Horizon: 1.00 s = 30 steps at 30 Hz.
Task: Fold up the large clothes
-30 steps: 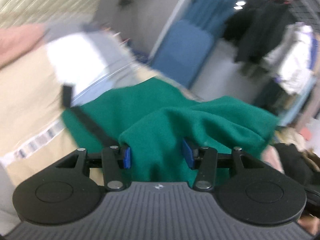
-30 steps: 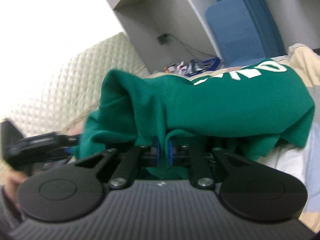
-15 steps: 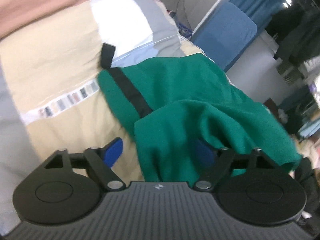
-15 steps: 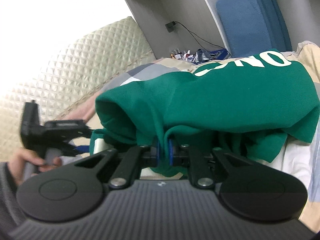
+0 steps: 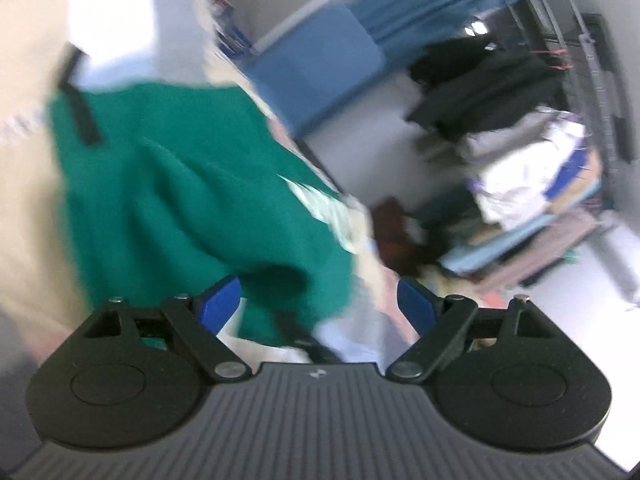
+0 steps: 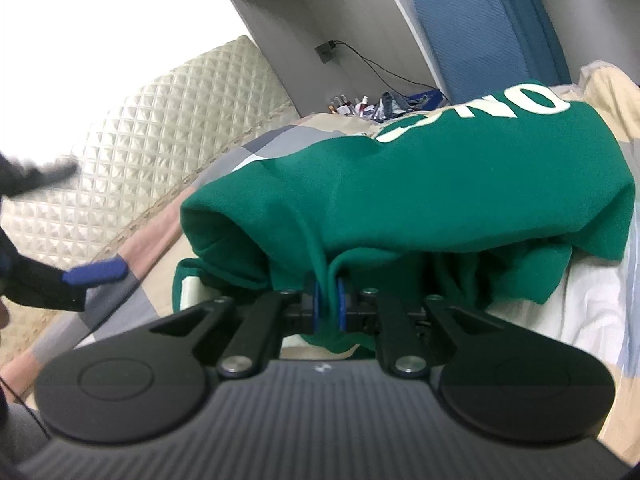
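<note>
A bedroom, with one bed (image 6: 592, 92) under a patchwork cover of beige, grey, white and pink blocks, one quilted cream headboard (image 6: 152, 128) behind it and one blue padded panel (image 6: 468, 28) against the far wall; the left wrist view, badly blurred, also takes in one rack of hanging dark clothes (image 5: 484, 84) with folded piles below it. One green sweatshirt (image 6: 460, 188) with cream lettering lies bunched on the cover, reaching toward the bed's right edge in the right wrist view, one fold doubled over on top and one black strap (image 5: 86, 120) showing at its far end. Two grippers are in play. The right gripper (image 6: 329, 304) is clamped on a pinch of the sweatshirt's near hem, blue pads pressed together with green cloth between them. The left gripper (image 5: 318, 306) stands with its pads wide apart and nothing pinched; the green edge sits beyond them, nearer the left pad. A second ago that gripper held a thick fold of the sweatshirt between its pads; it has since let go, spread and drawn up and back from the cloth, so the fold has dropped onto the bed. The right gripper's grip is unchanged.
</note>
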Tool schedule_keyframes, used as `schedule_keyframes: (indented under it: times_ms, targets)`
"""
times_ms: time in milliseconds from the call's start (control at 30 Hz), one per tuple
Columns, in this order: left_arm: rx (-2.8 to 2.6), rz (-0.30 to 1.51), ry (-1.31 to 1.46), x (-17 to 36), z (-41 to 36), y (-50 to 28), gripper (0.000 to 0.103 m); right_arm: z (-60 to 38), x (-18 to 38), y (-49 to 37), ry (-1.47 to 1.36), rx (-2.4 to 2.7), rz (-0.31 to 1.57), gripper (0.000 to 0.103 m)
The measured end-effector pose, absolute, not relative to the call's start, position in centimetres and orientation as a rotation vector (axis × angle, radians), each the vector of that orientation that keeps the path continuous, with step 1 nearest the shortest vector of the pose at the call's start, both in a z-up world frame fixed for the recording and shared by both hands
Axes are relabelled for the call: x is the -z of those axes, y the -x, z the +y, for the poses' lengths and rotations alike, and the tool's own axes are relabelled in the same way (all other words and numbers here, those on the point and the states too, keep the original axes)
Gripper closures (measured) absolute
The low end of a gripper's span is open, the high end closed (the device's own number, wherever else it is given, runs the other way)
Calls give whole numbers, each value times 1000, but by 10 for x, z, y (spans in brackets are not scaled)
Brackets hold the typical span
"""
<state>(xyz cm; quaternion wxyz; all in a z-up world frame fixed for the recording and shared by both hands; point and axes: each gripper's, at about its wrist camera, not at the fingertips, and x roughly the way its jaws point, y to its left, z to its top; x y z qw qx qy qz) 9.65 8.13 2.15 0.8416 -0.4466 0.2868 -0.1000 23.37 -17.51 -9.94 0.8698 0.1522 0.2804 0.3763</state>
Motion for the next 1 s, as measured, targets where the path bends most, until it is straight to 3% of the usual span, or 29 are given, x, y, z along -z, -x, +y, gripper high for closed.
schedule_keyframes:
  times_ms: [367,467,500,533,633,800,1000]
  targets:
    - [93,705,962,38,54,-173,21,-183,108,-238,-391,-764,620,88]
    - [63,715,904,39,58,-183,55,-184,110,-239,-402,-763,627,79]
    - [55,716,874,40,61,-188,77,-185,110,-240,-406,-764,635,69]
    - [45,715,850,39,65,-190,90,-186,110,-242,-417,-769,642,58]
    - [37,677,834,41,90,-196,93,-199,109,-246,-503,-780,659,36]
    - [67,596,909,41,136,-195,94,-222,101,-261,-602,-746,611,24]
    - [124,582,989,56,158,-210,94,-246,124,-303,-756,-571,612,24]
